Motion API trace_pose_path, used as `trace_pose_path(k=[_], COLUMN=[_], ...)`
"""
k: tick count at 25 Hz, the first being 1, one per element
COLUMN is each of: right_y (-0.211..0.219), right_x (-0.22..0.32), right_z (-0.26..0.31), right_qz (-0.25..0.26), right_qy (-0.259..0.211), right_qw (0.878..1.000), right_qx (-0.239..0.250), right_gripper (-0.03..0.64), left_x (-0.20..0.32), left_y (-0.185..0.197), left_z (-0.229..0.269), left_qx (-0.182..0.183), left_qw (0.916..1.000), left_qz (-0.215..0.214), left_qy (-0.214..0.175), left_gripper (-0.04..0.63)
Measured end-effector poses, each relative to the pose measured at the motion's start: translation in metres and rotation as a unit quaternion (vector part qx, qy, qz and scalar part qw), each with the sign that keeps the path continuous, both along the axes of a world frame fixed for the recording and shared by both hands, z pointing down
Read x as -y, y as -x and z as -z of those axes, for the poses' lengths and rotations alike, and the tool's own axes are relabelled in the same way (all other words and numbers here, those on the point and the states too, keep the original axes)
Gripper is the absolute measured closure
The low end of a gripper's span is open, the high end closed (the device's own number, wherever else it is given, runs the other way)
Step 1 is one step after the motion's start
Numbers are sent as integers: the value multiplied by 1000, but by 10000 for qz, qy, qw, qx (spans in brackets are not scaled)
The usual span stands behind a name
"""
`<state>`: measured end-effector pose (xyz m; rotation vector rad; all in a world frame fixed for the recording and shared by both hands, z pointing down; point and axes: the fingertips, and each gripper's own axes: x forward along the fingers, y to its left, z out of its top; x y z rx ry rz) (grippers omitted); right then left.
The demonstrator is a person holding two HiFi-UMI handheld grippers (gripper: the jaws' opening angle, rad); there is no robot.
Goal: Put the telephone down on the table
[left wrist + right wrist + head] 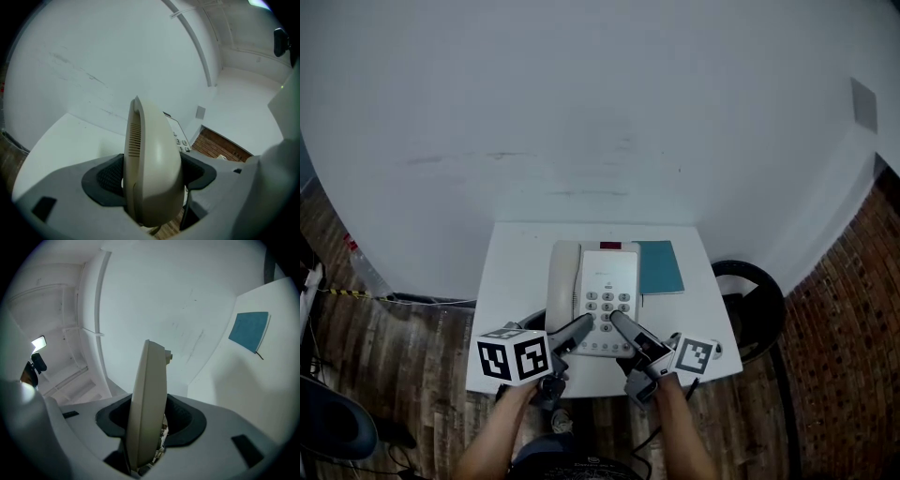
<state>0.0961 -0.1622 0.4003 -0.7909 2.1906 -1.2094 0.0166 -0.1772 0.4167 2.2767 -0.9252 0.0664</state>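
Note:
A cream telephone (pixel 602 295) with a keypad lies lengthwise over the small white table (pixel 511 281), its handset (pixel 563 281) resting along its left side. My left gripper (pixel 577 330) is at the near left end, shut on the handset (pixel 152 159), whose rounded end fills the jaws. My right gripper (pixel 622 326) is at the near right corner, shut on the thin edge of the telephone's body (pixel 149 399). I cannot tell whether the telephone touches the table.
A teal book (pixel 661 266) lies on the table just right of the telephone, also in the right gripper view as the teal book (pixel 249 331). A black ring-shaped object (pixel 750 300) stands on the wooden floor at the right. A white wall rises behind the table.

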Motion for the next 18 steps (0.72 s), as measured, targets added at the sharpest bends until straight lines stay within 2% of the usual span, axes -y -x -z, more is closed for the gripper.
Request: trace_pose_path(k=[8,18], right_y=[11,14], right_x=[87,140], right_z=[-15,-46], right_qz=[-20,-2], right_qy=[252,649], right_qw=[9996,9976], right_qx=[-112,-229], right_gripper=[435,434], left_x=[86,139], left_y=[11,12], left_z=[-16,-50], left_qx=[-48,-57], left_qw=[9996,9980], left_qz=[11,-41], left_qy=[278,629], left_gripper=[239,239])
